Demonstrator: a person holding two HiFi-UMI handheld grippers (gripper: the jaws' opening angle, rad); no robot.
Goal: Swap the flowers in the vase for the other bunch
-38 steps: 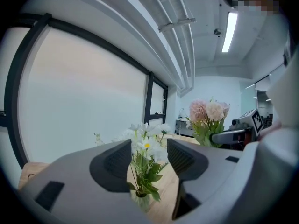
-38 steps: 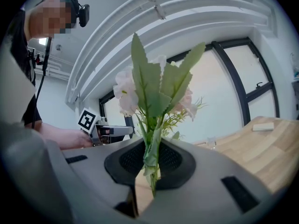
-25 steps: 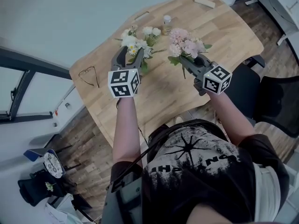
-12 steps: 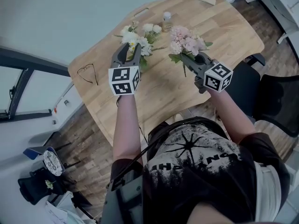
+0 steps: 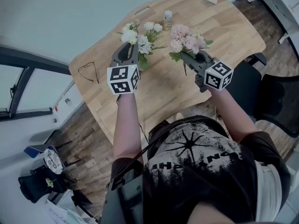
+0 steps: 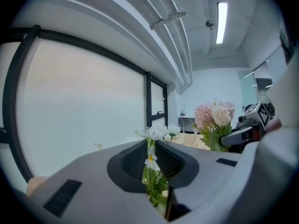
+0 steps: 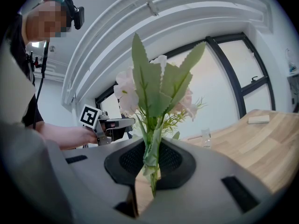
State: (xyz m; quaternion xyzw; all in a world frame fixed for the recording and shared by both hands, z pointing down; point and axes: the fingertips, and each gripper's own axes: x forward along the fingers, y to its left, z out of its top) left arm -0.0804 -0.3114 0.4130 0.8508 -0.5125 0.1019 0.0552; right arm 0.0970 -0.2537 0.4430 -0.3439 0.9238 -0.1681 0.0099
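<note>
Left gripper [image 5: 131,48], just closed, pinches white bunch [image 5: 138,35]; right gripper [image 5: 185,56] pinches pink bunch [image 5: 185,38]. Grip firmly and bring white stems upright over vase [image 5: 167,19]

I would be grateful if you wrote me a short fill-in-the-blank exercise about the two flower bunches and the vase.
1. The right gripper is shut on the ____ of the pink flowers.
2. The white flowers sit between the jaws of the ____ gripper.
3. The glass vase on the table stands ____, with neither bunch in it.
Missing words: stems, left, empty.
Note: the left gripper's jaws have just been closing, with the white flowers' stems between them.
</note>
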